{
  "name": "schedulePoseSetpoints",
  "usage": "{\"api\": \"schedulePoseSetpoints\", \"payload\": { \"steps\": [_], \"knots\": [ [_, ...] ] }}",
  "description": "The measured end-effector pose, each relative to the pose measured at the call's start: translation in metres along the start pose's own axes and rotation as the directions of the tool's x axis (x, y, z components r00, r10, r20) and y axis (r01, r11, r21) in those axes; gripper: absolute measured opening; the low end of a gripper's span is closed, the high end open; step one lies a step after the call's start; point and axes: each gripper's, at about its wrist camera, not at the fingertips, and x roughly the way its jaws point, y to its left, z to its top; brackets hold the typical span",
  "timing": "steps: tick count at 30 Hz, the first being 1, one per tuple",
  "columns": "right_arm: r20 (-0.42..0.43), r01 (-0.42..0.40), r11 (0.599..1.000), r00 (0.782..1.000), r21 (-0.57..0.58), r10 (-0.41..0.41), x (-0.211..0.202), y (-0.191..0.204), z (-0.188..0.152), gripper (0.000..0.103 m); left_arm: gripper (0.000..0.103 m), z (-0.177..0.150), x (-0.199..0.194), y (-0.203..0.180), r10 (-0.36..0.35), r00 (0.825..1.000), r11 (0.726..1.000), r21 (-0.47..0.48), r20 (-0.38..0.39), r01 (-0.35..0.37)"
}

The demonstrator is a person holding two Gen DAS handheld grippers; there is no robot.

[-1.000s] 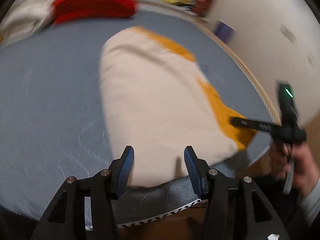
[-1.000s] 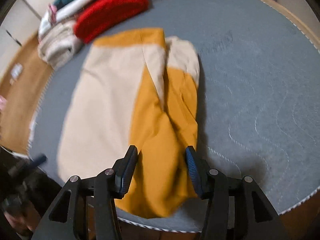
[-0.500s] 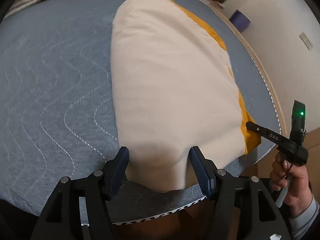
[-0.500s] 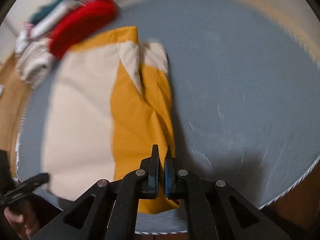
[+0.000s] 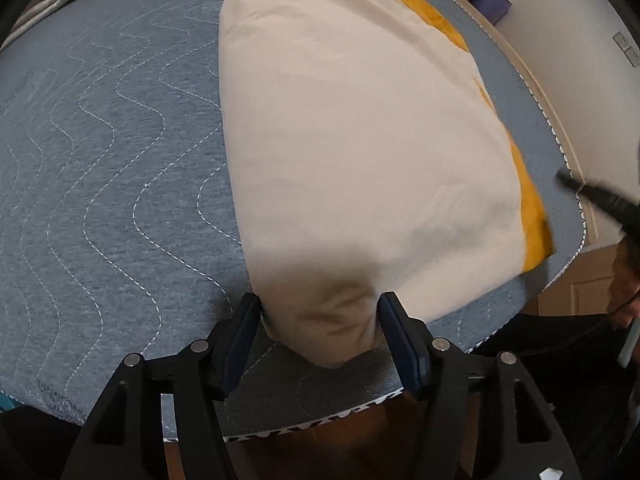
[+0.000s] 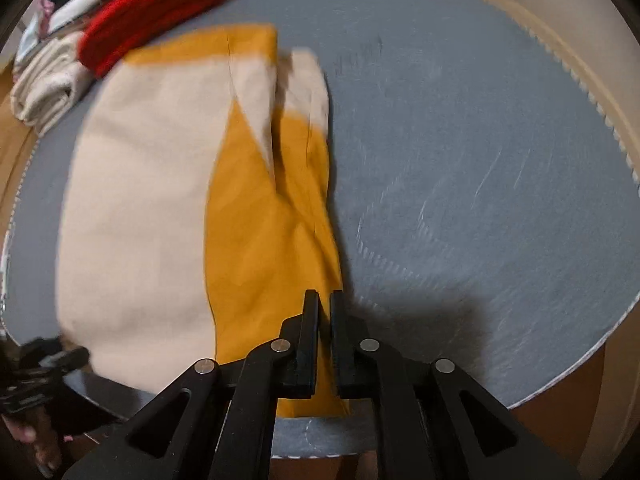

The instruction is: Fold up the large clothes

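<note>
A large cream and mustard-yellow garment (image 5: 360,140) lies lengthwise on the grey quilted mattress (image 5: 100,168). In the right wrist view it (image 6: 160,200) shows cream on the left and yellow on the right. My left gripper (image 5: 320,328) is open, its fingers either side of the garment's near cream corner, which bunches up between them. My right gripper (image 6: 324,308) is shut on the near yellow edge of the garment (image 6: 272,248). The right gripper also shows blurred at the right edge of the left wrist view (image 5: 592,196).
A red knit item (image 6: 152,8) and a stack of folded pale clothes (image 6: 48,80) sit at the far left corner of the mattress. The mattress edge with white piping (image 6: 560,384) runs close in front. Wooden floor (image 5: 360,428) lies below it. A wall (image 5: 580,8) rises beyond the far side.
My left gripper has moved forward so the cream corner sits between its open fingers. My right gripper closed on the yellow edge and stays shut.
</note>
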Motion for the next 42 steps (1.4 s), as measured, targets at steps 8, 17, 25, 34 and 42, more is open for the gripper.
{"api": "schedulePoseSetpoints", "payload": {
  "steps": [8,17,25,34,42],
  "knots": [
    [0.322,-0.123,0.991,0.937,-0.059,0.135,-0.062,-0.009,0.058,0.064,0.058,0.005,-0.038,0.029,-0.008,0.994,1.000,-0.013,0.109,0.010],
    [0.256,-0.221,0.975,0.944,0.014,0.210,0.028,0.017,0.124,0.064,0.056,0.017,-0.056,0.052,-0.030,0.976,0.997,-0.062,0.215,0.044],
    [0.159,-0.284,0.952,0.951,0.113,0.265,0.101,0.018,0.170,0.063,0.057,0.026,-0.035,0.044,-0.029,0.986,0.997,-0.071,0.167,0.041],
    [0.314,-0.345,0.924,0.906,0.162,0.283,0.093,0.013,0.192,0.001,0.061,0.031,-0.023,0.041,-0.087,0.987,0.994,-0.047,0.139,0.094],
    [0.104,-0.019,0.983,0.995,0.183,0.000,0.147,0.009,0.188,0.004,0.062,0.028,-0.020,0.034,-0.064,0.991,0.998,-0.016,0.120,0.066]
  ]
}}
